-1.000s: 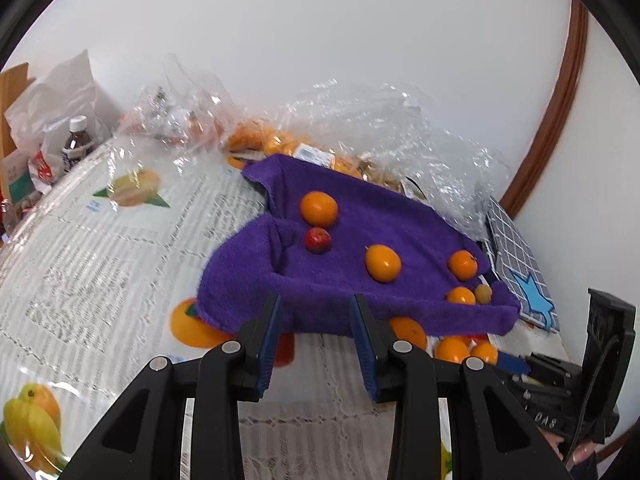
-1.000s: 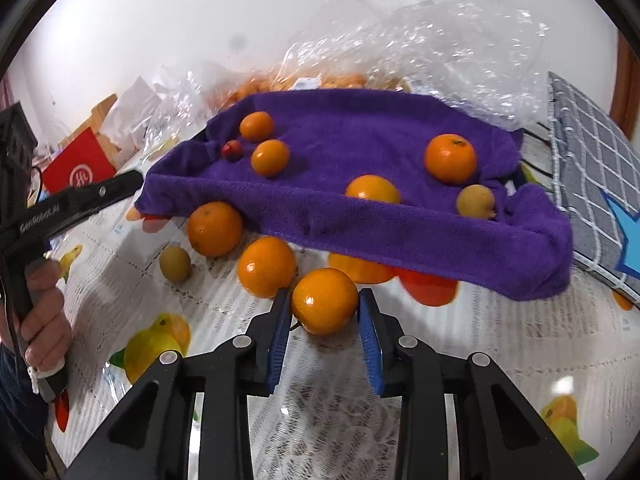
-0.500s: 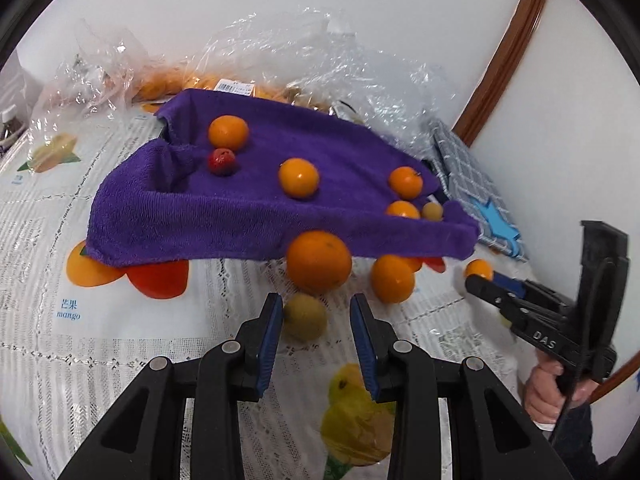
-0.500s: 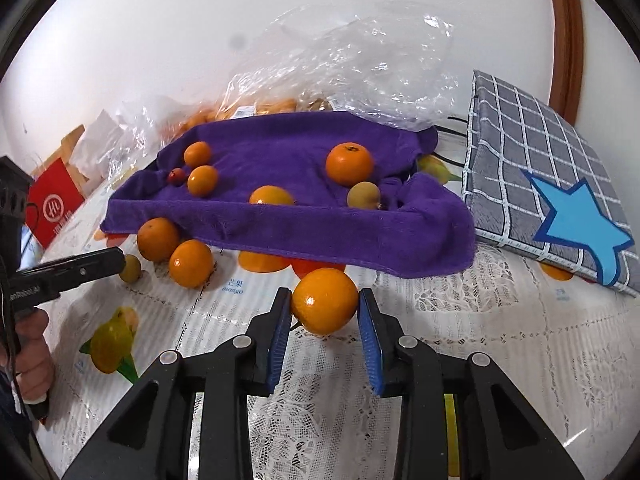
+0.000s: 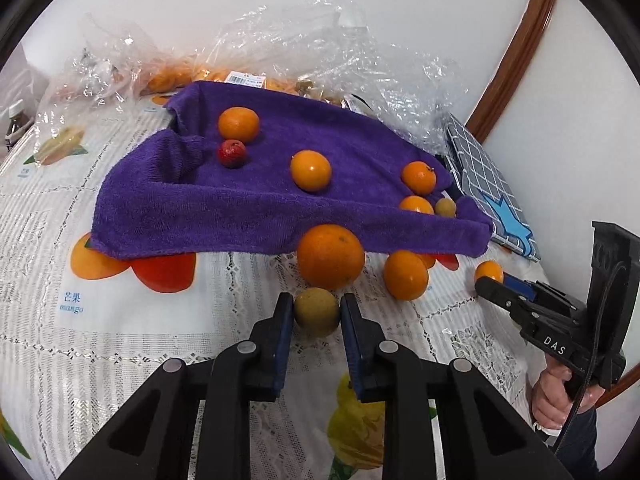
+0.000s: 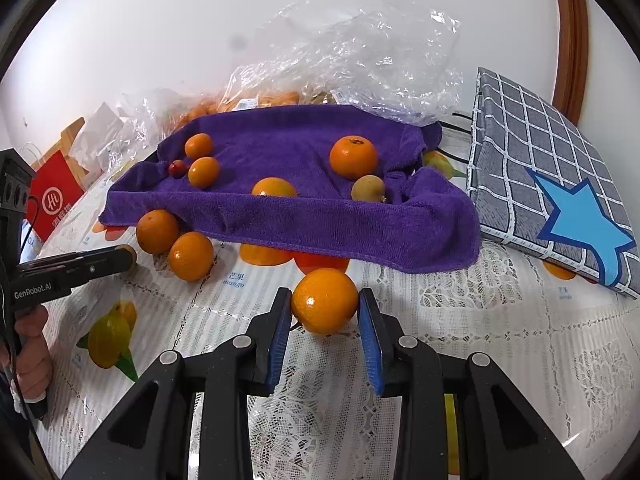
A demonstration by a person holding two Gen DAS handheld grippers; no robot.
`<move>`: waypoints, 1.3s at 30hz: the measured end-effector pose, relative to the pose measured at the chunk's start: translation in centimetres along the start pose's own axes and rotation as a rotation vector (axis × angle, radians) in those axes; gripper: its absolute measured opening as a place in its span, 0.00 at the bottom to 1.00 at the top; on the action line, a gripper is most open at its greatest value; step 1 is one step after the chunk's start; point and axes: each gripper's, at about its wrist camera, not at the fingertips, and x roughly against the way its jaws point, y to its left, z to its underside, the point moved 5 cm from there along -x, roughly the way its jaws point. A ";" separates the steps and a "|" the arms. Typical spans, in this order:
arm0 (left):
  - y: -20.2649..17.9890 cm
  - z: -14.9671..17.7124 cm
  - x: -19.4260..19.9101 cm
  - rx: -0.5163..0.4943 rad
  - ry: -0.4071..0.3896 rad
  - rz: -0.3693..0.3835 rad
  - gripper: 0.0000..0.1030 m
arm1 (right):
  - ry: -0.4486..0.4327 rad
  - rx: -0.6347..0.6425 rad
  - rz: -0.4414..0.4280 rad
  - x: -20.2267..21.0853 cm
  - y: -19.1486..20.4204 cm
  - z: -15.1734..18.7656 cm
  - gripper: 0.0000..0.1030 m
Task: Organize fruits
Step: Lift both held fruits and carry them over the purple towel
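Note:
A purple towel (image 5: 280,200) (image 6: 320,216) lies on the table with several oranges, a small red fruit (image 5: 231,153) and a brownish fruit (image 6: 368,189) on it. My left gripper (image 5: 316,316) is shut on a small brown-green fruit (image 5: 317,311) on the tablecloth, just in front of a large orange (image 5: 330,256) and a smaller orange (image 5: 405,275). My right gripper (image 6: 325,312) is shut on an orange (image 6: 324,300) in front of the towel's near edge. The right gripper (image 5: 496,284) also shows in the left wrist view, the left gripper (image 6: 120,260) in the right wrist view.
Crumpled clear plastic bags (image 6: 360,56) with more oranges lie behind the towel. A grey checked cushion with a blue star (image 6: 552,184) lies at the right. A red bag (image 6: 52,200) and a bottle (image 5: 16,120) stand at the far left. The lace tablecloth (image 6: 480,320) has printed fruit pictures.
My left gripper swung right from the towel's edge, moved in on the brown-green fruit and closed on it. My right gripper carried its orange to the right, along the towel's front.

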 end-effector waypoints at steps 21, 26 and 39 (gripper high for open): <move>-0.1 -0.7 2.8 0.015 -0.139 0.018 0.22 | -0.038 -0.009 0.006 0.6 -0.1 -0.2 0.32; 0.3 -1.4 3.7 0.032 -0.176 -0.027 0.22 | -0.071 -0.033 -0.006 1.9 0.0 -1.2 0.32; 0.5 -10.3 7.9 0.040 -0.354 -0.077 0.22 | -0.255 -0.019 -0.013 6.0 1.8 -10.6 0.32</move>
